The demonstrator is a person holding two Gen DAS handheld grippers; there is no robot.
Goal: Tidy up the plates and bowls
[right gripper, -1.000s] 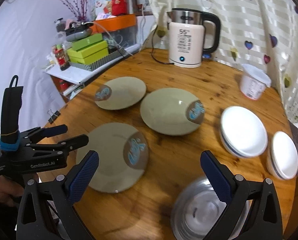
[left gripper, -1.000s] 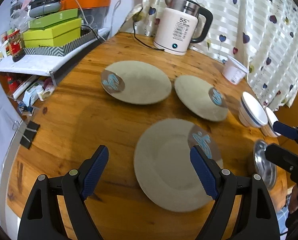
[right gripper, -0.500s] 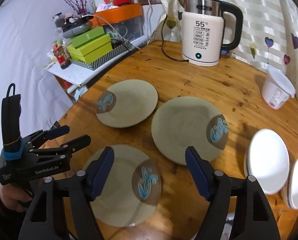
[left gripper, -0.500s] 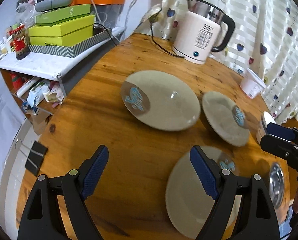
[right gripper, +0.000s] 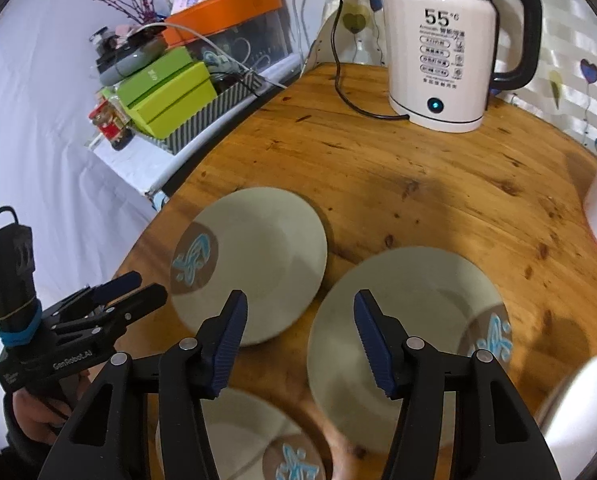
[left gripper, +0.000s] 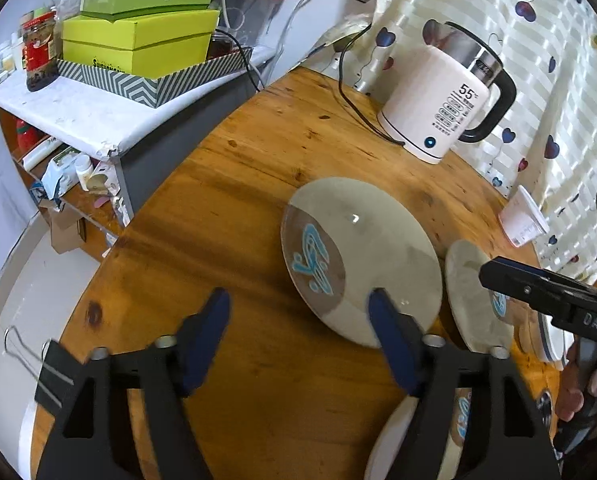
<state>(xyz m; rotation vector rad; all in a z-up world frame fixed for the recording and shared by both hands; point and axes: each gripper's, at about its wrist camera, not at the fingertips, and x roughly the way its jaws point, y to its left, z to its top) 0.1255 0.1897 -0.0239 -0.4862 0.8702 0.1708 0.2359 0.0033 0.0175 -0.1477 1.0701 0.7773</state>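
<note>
Three grey plates laid out singly near the tabletop's left edge — likely for stacking — left gripper and right gripper above them, jaws closing, nothing gripped yet.

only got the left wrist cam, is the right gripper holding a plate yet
Observer: No. The right wrist view shows the right gripper closing with nothing between its pads.
Operator: ok so what is it lined up on
Observer: In that view it hangs over the gap between two plates. One pad sits over the near rim of the right-hand plate, and the other pad sits over the edge of the left-hand plate.
</note>
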